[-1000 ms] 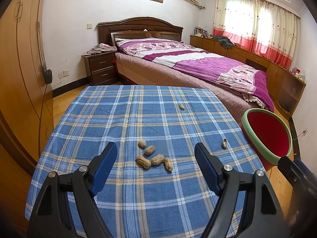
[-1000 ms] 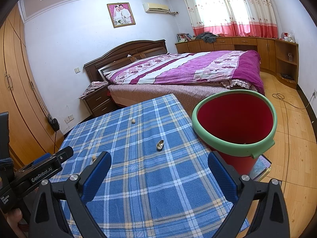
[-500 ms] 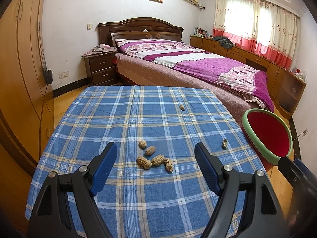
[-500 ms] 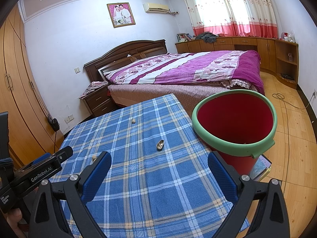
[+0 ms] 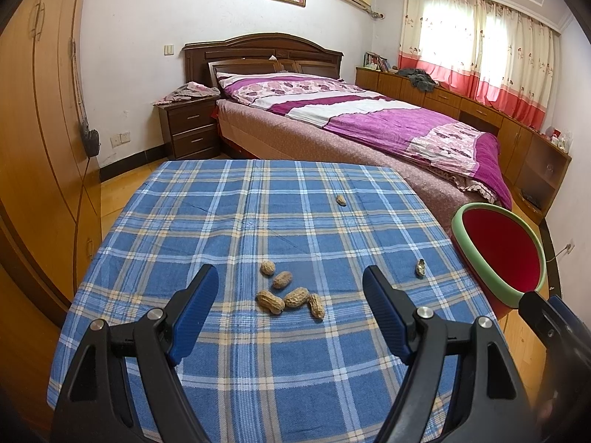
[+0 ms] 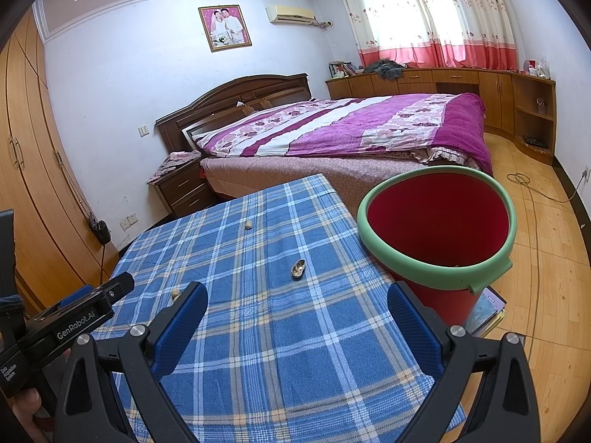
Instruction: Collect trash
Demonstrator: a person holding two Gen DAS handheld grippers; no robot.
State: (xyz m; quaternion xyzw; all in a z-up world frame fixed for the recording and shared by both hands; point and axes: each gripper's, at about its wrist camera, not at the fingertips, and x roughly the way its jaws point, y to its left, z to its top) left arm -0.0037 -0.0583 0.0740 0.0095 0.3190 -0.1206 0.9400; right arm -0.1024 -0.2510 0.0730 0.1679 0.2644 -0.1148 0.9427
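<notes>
**Peanuts wait on the worktop**

Both jaws gape wide, nothing gripped: left hand-held gripper [image 5: 290,288] hovers over five clustered peanuts [image 5: 291,293], right hand-held gripper [image 6: 297,312] near an empty shell [image 6: 298,269]. Red bucket [image 6: 439,271] stands just beside the checked worktop [image 5: 221,229].

Daylight pours through red-and-cream curtains [image 6: 436,14]; a purple-quilted bed [image 5: 369,118] fills the room, wooden wardrobe [image 5: 40,110] left, parquet floor [image 6: 546,258].
</notes>
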